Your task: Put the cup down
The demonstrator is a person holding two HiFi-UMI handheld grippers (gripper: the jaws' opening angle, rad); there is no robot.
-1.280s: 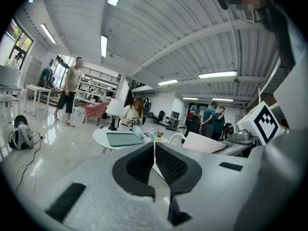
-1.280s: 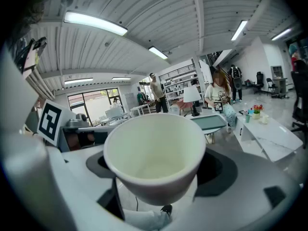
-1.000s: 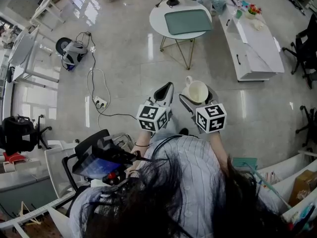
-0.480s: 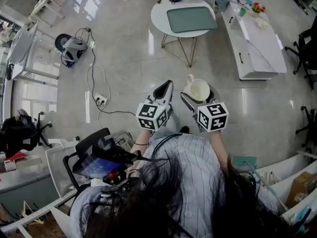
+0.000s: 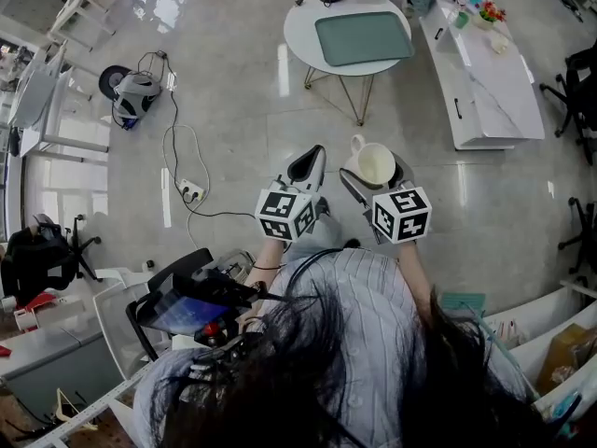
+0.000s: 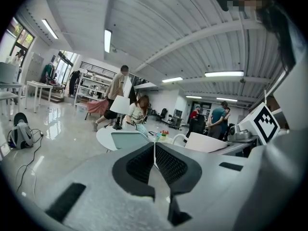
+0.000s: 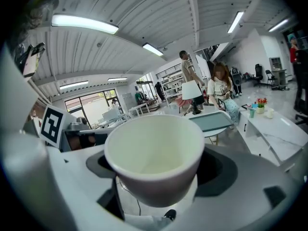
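A white empty cup (image 5: 374, 165) (image 7: 155, 158) with a handle is held upright in the air between the jaws of my right gripper (image 5: 371, 177) (image 7: 156, 177), which is shut on it. In the left gripper view the cup (image 6: 207, 141) shows to the right. My left gripper (image 5: 308, 170) (image 6: 154, 159) is shut with nothing in it, its black pads pressed together, beside the right one. A round white table (image 5: 308, 40) carrying a grey-green tray (image 5: 363, 37) stands ahead across the floor.
A low white cabinet (image 5: 490, 68) with small items stands right of the round table. A power strip and cables (image 5: 187, 190) lie on the floor at left, near a backpack (image 5: 131, 91). Black chairs (image 5: 580, 82) stand at the right edge. People sit and stand in the background.
The whole scene has slid slightly down and right in the head view; the round table sits a little nearer. Both grippers hold the same pose, the cup still gripped.
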